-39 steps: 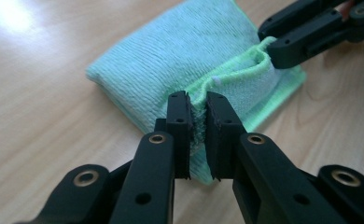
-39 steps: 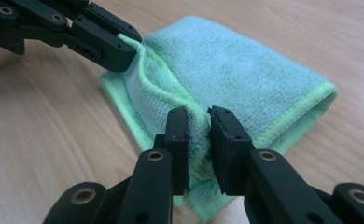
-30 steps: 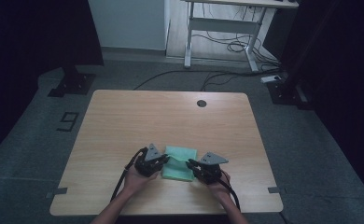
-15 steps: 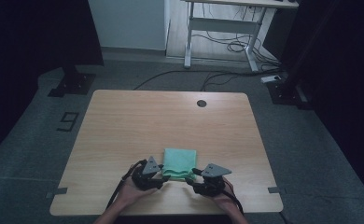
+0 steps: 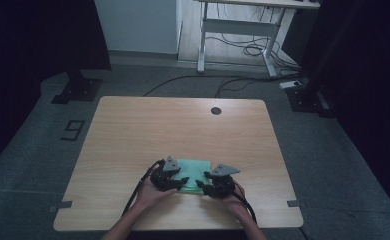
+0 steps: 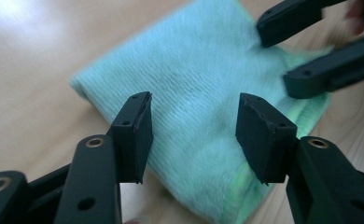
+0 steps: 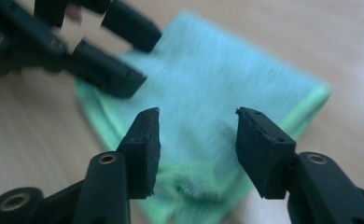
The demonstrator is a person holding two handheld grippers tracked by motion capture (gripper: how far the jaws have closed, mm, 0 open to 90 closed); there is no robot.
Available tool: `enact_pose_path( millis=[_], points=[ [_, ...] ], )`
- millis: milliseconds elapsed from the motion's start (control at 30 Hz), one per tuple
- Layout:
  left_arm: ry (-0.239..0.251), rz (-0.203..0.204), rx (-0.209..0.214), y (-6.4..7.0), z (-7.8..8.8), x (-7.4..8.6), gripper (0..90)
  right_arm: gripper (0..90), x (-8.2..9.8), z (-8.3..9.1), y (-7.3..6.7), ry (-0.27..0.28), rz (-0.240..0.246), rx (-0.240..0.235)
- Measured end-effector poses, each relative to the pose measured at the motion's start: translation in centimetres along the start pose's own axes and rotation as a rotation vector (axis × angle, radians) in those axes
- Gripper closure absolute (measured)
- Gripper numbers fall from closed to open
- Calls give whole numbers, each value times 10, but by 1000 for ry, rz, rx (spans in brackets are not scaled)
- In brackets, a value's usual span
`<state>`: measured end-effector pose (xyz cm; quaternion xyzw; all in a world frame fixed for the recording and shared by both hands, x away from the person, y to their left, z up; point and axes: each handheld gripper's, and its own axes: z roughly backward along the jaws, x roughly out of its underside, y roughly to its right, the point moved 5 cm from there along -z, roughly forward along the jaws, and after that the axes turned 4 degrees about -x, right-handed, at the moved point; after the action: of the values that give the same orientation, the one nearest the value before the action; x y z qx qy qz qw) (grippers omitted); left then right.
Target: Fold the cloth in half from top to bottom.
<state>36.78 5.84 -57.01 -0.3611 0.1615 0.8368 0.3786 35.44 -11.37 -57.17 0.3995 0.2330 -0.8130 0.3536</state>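
Both the left gripper (image 5: 182, 180) and right gripper (image 5: 202, 184) have just spread their fingers; the folded green cloth (image 5: 195, 169) lies flat on the worktop (image 5: 183, 125) between and beyond them, unpinched.

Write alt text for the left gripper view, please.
Two open black jaws of the left gripper hover over a folded green cloth on a wooden table. The right gripper reaches in at top right, also open.
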Motion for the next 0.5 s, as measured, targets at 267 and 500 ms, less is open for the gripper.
enact_pose_path(
  millis=[267, 500],
  points=[
    [5, -18, -29, 6, -2, 6, 462, 451, 22, 13, -13, -44, 46, 13],
    [2, 6, -21, 5, -3, 6, 461, 466, -11, 15, -4, 54, 27, 41]
  ],
)
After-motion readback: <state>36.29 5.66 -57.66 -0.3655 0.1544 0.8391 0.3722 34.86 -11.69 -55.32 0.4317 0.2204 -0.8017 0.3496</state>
